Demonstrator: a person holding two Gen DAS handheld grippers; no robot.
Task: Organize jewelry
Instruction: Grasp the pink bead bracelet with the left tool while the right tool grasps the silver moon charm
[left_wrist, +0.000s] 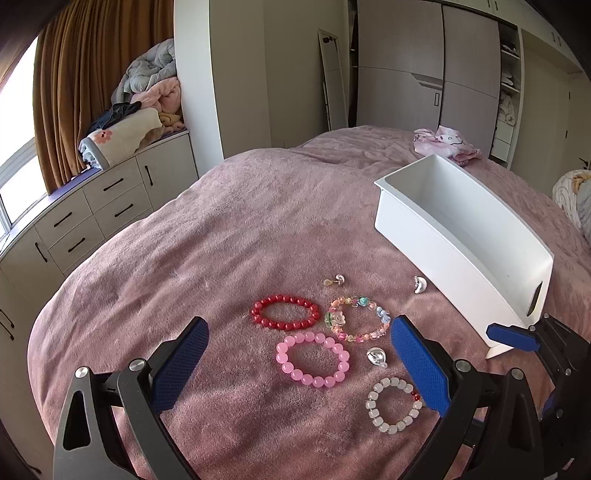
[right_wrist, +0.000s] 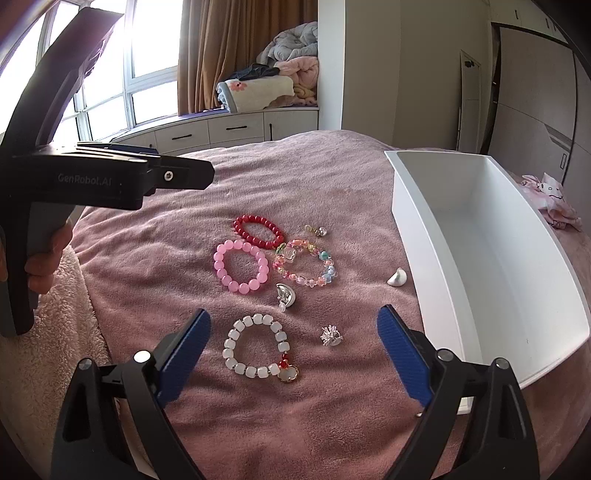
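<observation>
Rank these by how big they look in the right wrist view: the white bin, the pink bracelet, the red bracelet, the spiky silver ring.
1. white bin
2. pink bracelet
3. red bracelet, though it lies farther from the camera, so its true size is unsure
4. spiky silver ring

Red bracelet (right_wrist: 259, 230), pink bracelet (right_wrist: 241, 270), white bin (right_wrist: 413, 236), mauve blanket (right_wrist: 147, 258).

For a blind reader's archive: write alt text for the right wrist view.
An open right hand-held gripper hovers over a pink blanket, with a white bead bracelet lying between its blue fingers. Beyond lie pink, red and multicoloured bead bracelets and small silver charms; an empty white bin stands to the right.
</observation>
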